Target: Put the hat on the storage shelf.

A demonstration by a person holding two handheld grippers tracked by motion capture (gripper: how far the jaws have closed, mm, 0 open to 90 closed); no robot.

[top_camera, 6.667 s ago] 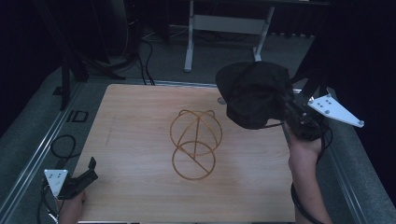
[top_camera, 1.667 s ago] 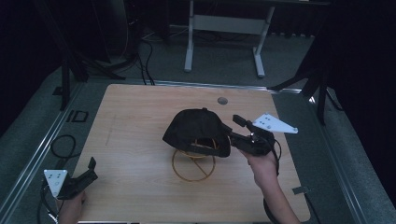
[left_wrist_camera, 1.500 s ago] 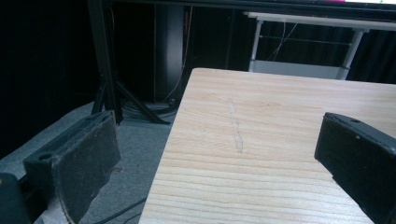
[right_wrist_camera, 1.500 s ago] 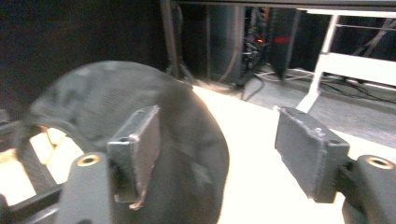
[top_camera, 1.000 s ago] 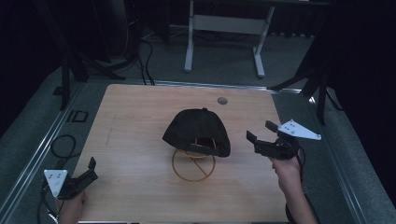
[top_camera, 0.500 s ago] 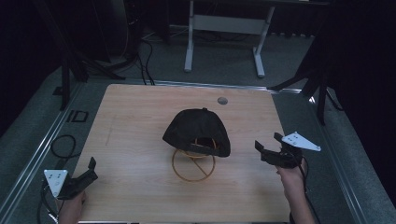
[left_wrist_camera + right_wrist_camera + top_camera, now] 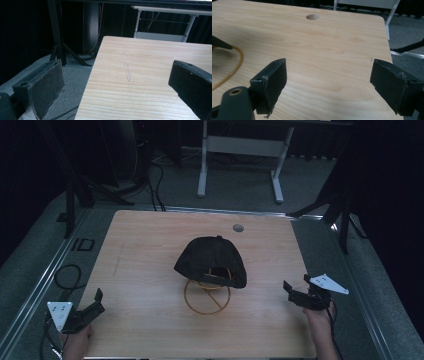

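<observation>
Sitting over the top of a gold wire stand [image 7: 207,295], a black cap [image 7: 212,260] occupies the middle of the wooden table [image 7: 140,255], its rear strap opening turned toward the person's side and the stand's round base ring lying flat on the wood below and in front of it. The right gripper [image 7: 296,295] is held at the table's right edge near the front corner, well apart from the cap, with its grey three-cornered plate [image 7: 327,283] on top and the person's right hand [image 7: 317,320] behind it; in the right gripper view its jaws stand wide apart with nothing between them, only bare wood — a curve of the stand's ring [image 7: 233,68] and a dark tip of the cap [image 7: 219,43] show at the left edge, and a round hole in the table [image 7: 312,17] lies farther off. The left gripper [image 7: 95,302] rests at the front left corner, its own plate [image 7: 60,312] at its outer side and the person's left hand [image 7: 75,345] beneath; in the left gripper view [image 7: 117,82] its jaws are likewise spread wide and hold nothing, straddling the table's left edge, with a faint scuff mark [image 7: 126,67] on the wood ahead. Beyond the table stand a white frame [image 7: 240,150] and dark tripod legs [image 7: 75,190] on grey carpet — cables [image 7: 150,175] trail across it.
</observation>
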